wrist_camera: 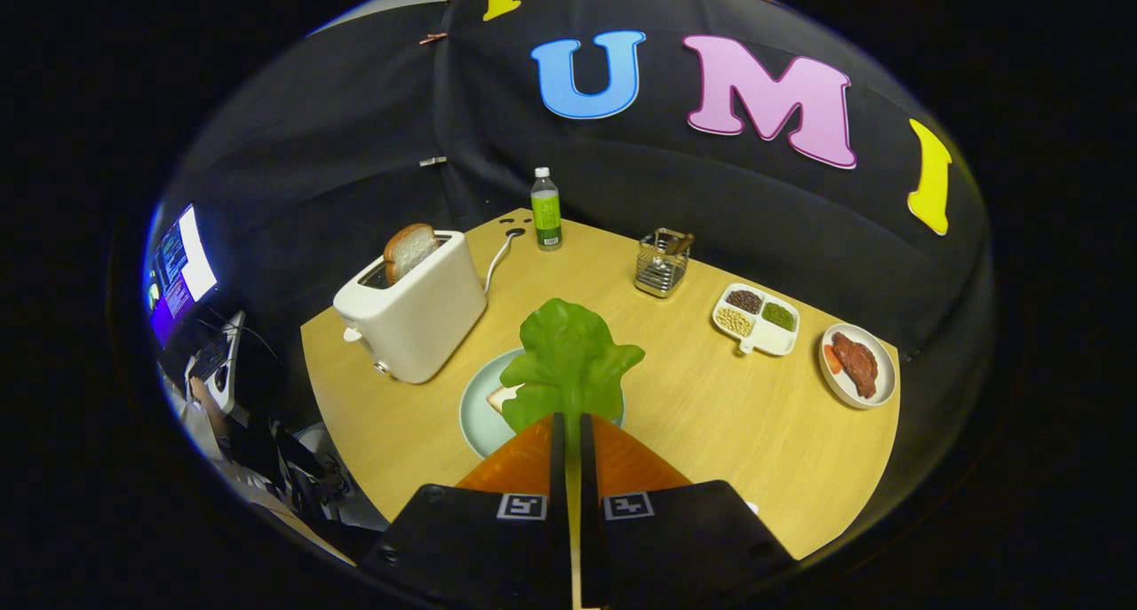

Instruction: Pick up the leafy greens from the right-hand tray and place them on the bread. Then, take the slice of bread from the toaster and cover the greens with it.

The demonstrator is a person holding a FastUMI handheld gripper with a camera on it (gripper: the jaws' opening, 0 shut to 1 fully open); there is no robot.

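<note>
My gripper (571, 422) is shut on the stem of a leafy green (568, 361), which stands up just ahead of the fingertips. The leaf hangs above a pale round plate (477, 410) that holds a slice of bread (500, 399), mostly hidden by the leaf and the fingers. Beyond and to the left stands a white toaster (413, 312) with a bread slice (409, 249) sticking out of its slot.
On the wooden table (711, 415): a bottle with a green label (546, 210) at the back, a wire holder (663, 264), a white divided dish of beans (756, 320), and a plate with meat (858, 366) at far right. A monitor and a person sit off the table's left edge.
</note>
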